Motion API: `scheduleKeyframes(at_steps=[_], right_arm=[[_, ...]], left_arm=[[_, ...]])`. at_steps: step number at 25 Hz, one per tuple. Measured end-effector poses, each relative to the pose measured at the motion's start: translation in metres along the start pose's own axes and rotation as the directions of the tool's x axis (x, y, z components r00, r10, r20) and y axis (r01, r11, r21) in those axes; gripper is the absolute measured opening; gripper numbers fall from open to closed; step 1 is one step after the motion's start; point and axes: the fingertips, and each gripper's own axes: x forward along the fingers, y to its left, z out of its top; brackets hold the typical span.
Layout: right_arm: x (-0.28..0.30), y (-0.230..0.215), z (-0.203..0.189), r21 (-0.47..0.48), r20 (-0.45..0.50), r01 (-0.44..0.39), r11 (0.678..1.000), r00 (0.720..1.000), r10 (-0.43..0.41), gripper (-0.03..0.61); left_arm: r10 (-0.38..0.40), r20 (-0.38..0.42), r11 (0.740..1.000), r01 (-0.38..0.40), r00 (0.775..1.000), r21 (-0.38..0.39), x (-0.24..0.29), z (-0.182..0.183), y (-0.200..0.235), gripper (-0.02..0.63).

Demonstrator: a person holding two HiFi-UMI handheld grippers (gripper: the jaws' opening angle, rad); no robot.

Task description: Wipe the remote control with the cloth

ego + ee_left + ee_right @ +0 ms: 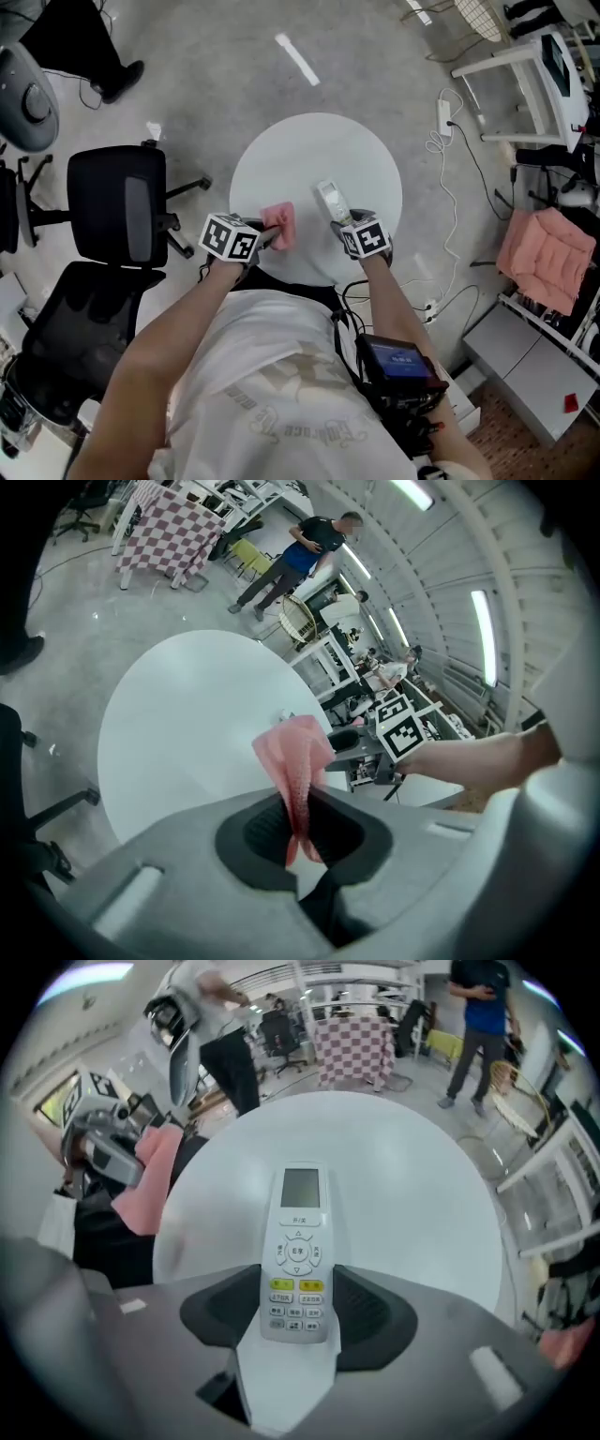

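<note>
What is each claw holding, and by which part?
The left claw pinches the pink cloth by one end; the right claw grips the remote control by its sides, button end.

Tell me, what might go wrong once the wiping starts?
The right gripper grips the remote only by its button end, so pressing on the far end could lever it loose. The left gripper pinches just a thin fold of the cloth, which might pull free.

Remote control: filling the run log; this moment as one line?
left gripper: jaws shut on cloth | right gripper: jaws shut on remote control | cloth, remote control apart
</note>
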Motion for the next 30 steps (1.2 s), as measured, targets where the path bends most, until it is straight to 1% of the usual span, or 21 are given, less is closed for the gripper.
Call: scheduleKeyframes(at_steps=[2,4,5,6,8,11,13,14,16,17,19,21,23,24,26,27,28,30], right_arm=[[-0.003,0.009,-0.006,0.114,0.056,-0.080,0.990,0.996,0.074,0.249],[-0.006,0.019,-0.014,0.203,0.109,-0.161,0.966,0.984,0.141,0.249],[-0.008,0.024,-0.018,0.248,0.139,-0.201,0.948,0.976,0.170,0.249],[-0.010,0.029,-0.022,0.294,0.173,-0.242,0.925,0.965,0.198,0.249],[-0.014,0.039,-0.025,0.376,0.254,-0.335,0.864,0.934,0.252,0.249],[-0.025,0.051,-0.023,0.439,0.390,-0.473,0.764,0.866,0.312,0.249],[-0.036,0.055,-0.017,0.452,0.486,-0.553,0.699,0.811,0.327,0.249],[-0.042,0.056,-0.013,0.449,0.536,-0.591,0.670,0.778,0.328,0.249],[-0.059,0.057,-0.003,0.418,0.635,-0.662,0.623,0.703,0.321,0.249],[-0.068,0.056,0.003,0.392,0.681,-0.691,0.607,0.661,0.313,0.249],[-0.090,0.055,0.015,0.327,0.762,-0.737,0.592,0.576,0.297,0.249],[-0.114,0.056,0.025,0.259,0.821,-0.769,0.584,0.494,0.285,0.249],[-0.136,0.057,0.033,0.209,0.862,-0.792,0.573,0.427,0.275,0.249],[-0.145,0.057,0.038,0.183,0.878,-0.804,0.565,0.392,0.274,0.249],[-0.161,0.060,0.047,0.126,0.902,-0.826,0.550,0.326,0.282,0.249],[-0.168,0.063,0.052,0.102,0.908,-0.832,0.545,0.301,0.290,0.249],[-0.173,0.068,0.055,0.082,0.911,-0.836,0.542,0.284,0.300,0.249],[-0.179,0.076,0.060,0.053,0.912,-0.841,0.538,0.260,0.318,0.249]], left_arm=[[-0.026,0.006,0.999,0.026,1.000,-0.020,0.000,0.001,-0.004,0.018],[-0.039,0.009,0.999,0.040,0.999,-0.033,0.002,0.001,-0.006,0.018],[-0.045,0.010,0.998,0.046,0.999,-0.040,0.003,0.001,-0.007,0.018],[-0.054,0.012,0.997,0.055,0.998,-0.048,0.004,0.002,-0.008,0.018],[-0.079,0.015,0.995,0.080,0.997,-0.059,0.006,0.003,-0.014,0.018],[-0.119,0.009,0.990,0.119,0.993,-0.071,0.009,0.005,-0.024,0.018],[-0.141,0.002,0.987,0.140,0.990,-0.075,0.013,0.006,-0.030,0.018],[-0.154,-0.001,0.985,0.154,0.988,-0.078,0.015,0.007,-0.033,0.018],[-0.193,-0.003,0.978,0.192,0.981,-0.087,0.019,0.009,-0.042,0.018],[-0.219,0.000,0.971,0.219,0.976,-0.093,0.021,0.011,-0.048,0.018],[-0.292,0.016,0.951,0.292,0.956,-0.101,0.022,0.018,-0.065,0.018],[-0.378,0.030,0.921,0.379,0.925,-0.091,0.023,0.024,-0.085,0.018],[-0.445,0.017,0.894,0.445,0.895,-0.058,0.024,0.025,-0.105,0.018],[-0.464,-0.001,0.885,0.464,0.886,-0.037,0.024,0.024,-0.113,0.018],[-0.477,-0.039,0.879,0.478,0.878,0.009,0.025,0.025,-0.124,0.018],[-0.478,-0.049,0.877,0.480,0.877,0.032,0.024,0.027,-0.129,0.018],[-0.478,-0.054,0.875,0.481,0.877,0.053,0.024,0.030,-0.133,0.018],[-0.477,-0.053,0.872,0.480,0.877,0.093,0.021,0.035,-0.141,0.018]])
